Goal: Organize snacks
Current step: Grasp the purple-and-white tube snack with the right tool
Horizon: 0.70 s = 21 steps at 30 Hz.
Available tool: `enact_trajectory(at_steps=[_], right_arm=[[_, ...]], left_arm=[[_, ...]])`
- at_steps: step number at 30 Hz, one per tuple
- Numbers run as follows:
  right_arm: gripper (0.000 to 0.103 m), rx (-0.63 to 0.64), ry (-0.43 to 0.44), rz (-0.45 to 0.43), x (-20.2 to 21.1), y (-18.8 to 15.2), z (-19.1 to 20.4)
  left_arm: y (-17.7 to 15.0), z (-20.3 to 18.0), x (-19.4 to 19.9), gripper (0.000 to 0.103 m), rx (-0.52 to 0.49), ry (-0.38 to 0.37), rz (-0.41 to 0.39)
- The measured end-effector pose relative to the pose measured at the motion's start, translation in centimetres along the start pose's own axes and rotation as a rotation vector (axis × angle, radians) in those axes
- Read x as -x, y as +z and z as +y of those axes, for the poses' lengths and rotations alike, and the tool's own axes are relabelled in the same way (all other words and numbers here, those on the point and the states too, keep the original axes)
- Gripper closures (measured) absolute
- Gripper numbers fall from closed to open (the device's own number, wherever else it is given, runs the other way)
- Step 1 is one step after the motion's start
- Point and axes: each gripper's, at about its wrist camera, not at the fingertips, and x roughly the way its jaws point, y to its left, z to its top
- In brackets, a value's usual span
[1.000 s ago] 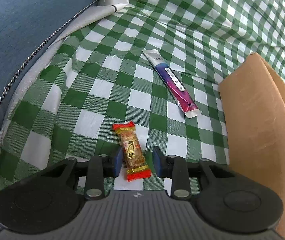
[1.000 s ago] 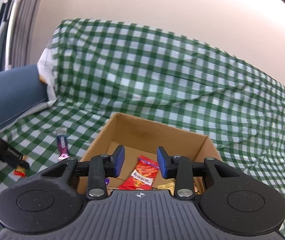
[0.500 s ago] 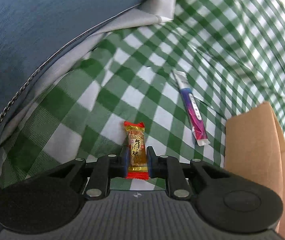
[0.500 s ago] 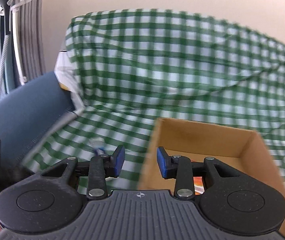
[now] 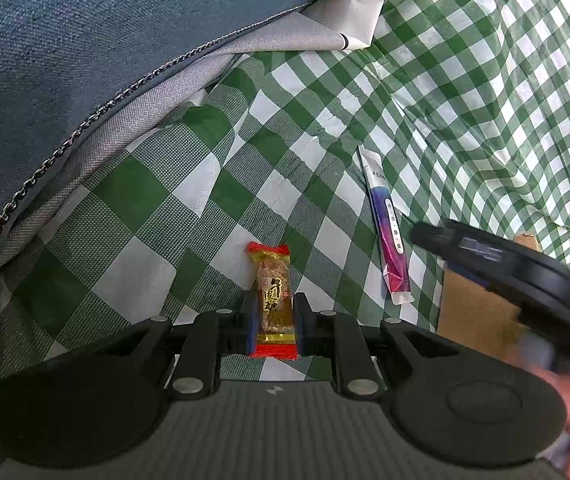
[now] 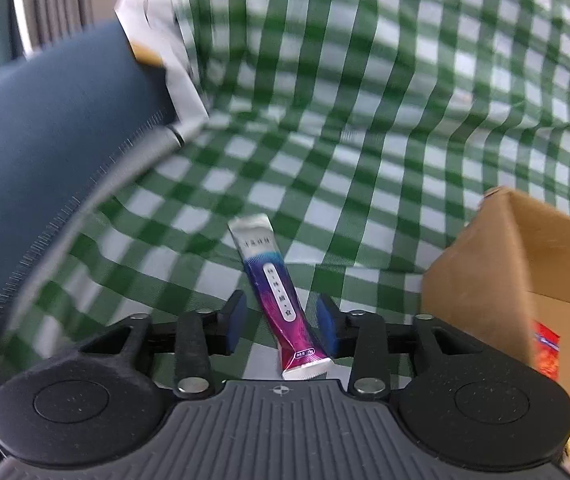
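My left gripper (image 5: 275, 326) is shut on a small red and gold candy bar (image 5: 273, 300) over the green checked cloth; its blue pads press both long sides. A purple and white stick sachet (image 5: 388, 236) lies to its right on the cloth. In the right wrist view the same sachet (image 6: 281, 292) lies between the fingers of my right gripper (image 6: 281, 326). Those jaws are opening and the pads stand clear of the sachet. The right gripper also shows blurred at the right in the left wrist view. A cardboard box (image 6: 513, 264) stands at the right with snacks inside.
A blue cushion (image 5: 85, 40) with a zip edge fills the upper left. A folded white paper (image 5: 355, 12) lies against it. The box (image 5: 477, 312) stands just right of the sachet. A red packet (image 6: 547, 354) lies in the box. The cloth rises behind.
My left gripper closed on the candy bar and rolled. My right gripper swung left from over the box down to the sachet, and its jaws widened around it.
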Motion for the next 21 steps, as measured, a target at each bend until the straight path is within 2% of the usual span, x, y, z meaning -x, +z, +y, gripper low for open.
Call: enact_trajectory(at_steps=[1,2,10,12,13,14,17,21], right_arm=[[0.049,-0.004,-0.011,0.019,-1.0,0.0,0.0],[0.046,-0.011,-0.014,0.040,-1.9,0.0,-0.1],[0.049,0.006,-0.018,0.131,-6.0,-0.9,-0.1],[0.057,-0.015,-0.007,0.122,-5.9,-1.4,-0.3],[0.069,-0.016,-0.002,0.117,-5.7,-1.6,-0.4],[0.073,-0.008,0.005,0.111,-5.6,-1.9,-0.3],[0.081,0.028,0.000,0.098,-4.7,-2.5,0.0],[0.085,0.023,-0.018,0.071,-2.6,-2.8,-0.1]], left_arm=[[0.0,0.0,0.0,0.084,0.000,0.000,0.001],[0.0,0.0,0.0,0.084,-0.002,0.001,0.001],[0.1,-0.2,-0.3,0.084,-0.005,0.003,0.004],[0.1,-0.3,-0.3,0.084,-0.012,0.006,0.001],[0.1,-0.3,-0.4,0.084,-0.017,0.008,0.000],[0.0,-0.4,-0.4,0.084,-0.020,0.009,-0.001],[0.1,-0.4,-0.5,0.084,-0.024,0.011,-0.001],[0.1,-0.7,-0.4,0.084,-0.047,0.020,-0.010]])
